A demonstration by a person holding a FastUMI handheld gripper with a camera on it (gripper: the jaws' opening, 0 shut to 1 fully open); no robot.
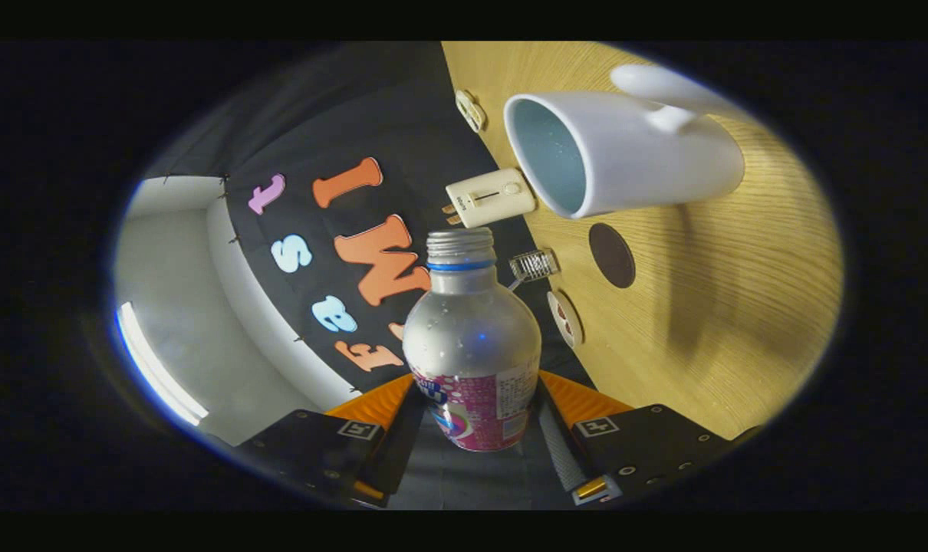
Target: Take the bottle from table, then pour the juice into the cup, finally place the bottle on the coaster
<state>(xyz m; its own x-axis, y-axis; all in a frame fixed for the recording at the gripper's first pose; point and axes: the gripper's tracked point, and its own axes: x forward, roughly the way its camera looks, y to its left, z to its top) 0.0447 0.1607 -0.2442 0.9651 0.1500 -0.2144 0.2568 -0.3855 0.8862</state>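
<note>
My gripper (475, 418) is shut on a clear plastic bottle (470, 345) with a pink label, both fingers pressing its lower body. The bottle's threaded neck (459, 247) has no cap and carries a blue ring. The whole view is rolled sideways, so the wooden table (709, 330) stands like a wall beside the bottle. A white cup (625, 153) with a handle stands on that table beyond the bottle's mouth, its pale blue inside facing the neck. A small dark round coaster (611, 255) lies on the table just below the cup, ahead of the fingers.
A cream plug-like device (491, 198) and a small wire clip (534, 264) sit near the table's edge by the bottle's neck. Two more small round items (565, 317) (470, 110) lie along that edge. The booth's black cloth wall and a white wall are behind.
</note>
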